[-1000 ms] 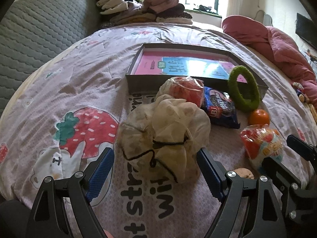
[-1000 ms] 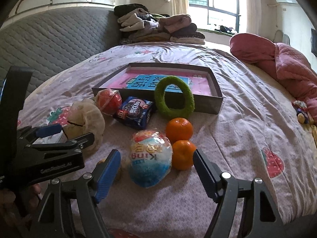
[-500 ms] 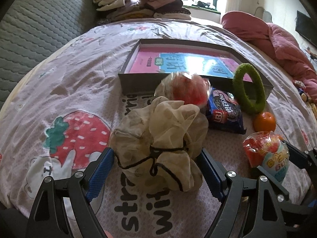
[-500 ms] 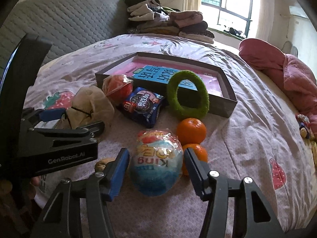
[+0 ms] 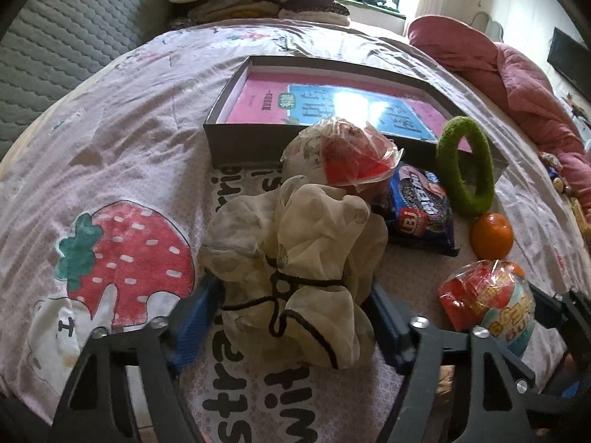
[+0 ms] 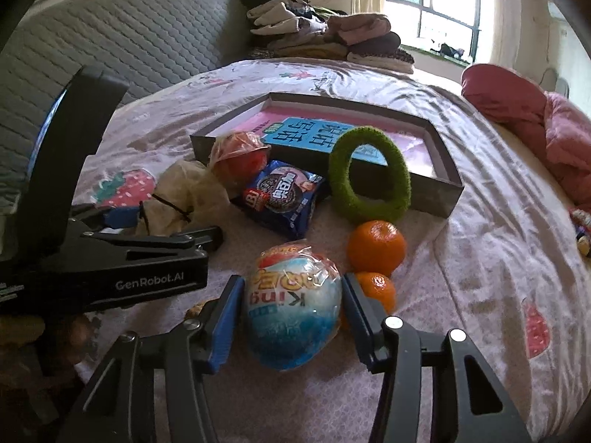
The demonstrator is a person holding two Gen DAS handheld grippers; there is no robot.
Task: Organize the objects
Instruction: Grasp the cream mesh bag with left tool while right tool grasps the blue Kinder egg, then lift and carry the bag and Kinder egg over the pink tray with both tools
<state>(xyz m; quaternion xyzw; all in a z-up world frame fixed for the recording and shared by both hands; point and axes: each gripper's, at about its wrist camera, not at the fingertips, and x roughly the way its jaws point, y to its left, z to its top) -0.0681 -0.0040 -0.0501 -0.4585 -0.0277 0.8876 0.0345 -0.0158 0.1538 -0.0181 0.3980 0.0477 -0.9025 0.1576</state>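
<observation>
My left gripper [image 5: 290,326] is closed around a cream fabric scrunchie [image 5: 291,277] lying on the bedsheet; its blue pads press the scrunchie's sides. My right gripper [image 6: 291,313] is shut on a blue and red wrapped egg toy [image 6: 293,304], which also shows in the left wrist view [image 5: 491,302]. Ahead lie a wrapped red ball [image 5: 347,155], a blue cookie packet [image 6: 282,193], a green fuzzy ring [image 6: 369,175] leaning on the shallow grey box [image 6: 436,195], and two oranges [image 6: 376,241].
The box holds a pink and blue book [image 5: 351,107]. Folded clothes [image 6: 321,33] are stacked at the bed's far end. A pink duvet [image 5: 517,77] lies at the right. A padded grey headboard [image 6: 122,48] is at the left. The left gripper body [image 6: 110,269] crosses the right view.
Both grippers have moved forward and closed: the left pads now press the scrunchie, and the right pads have narrowed onto the egg toy.
</observation>
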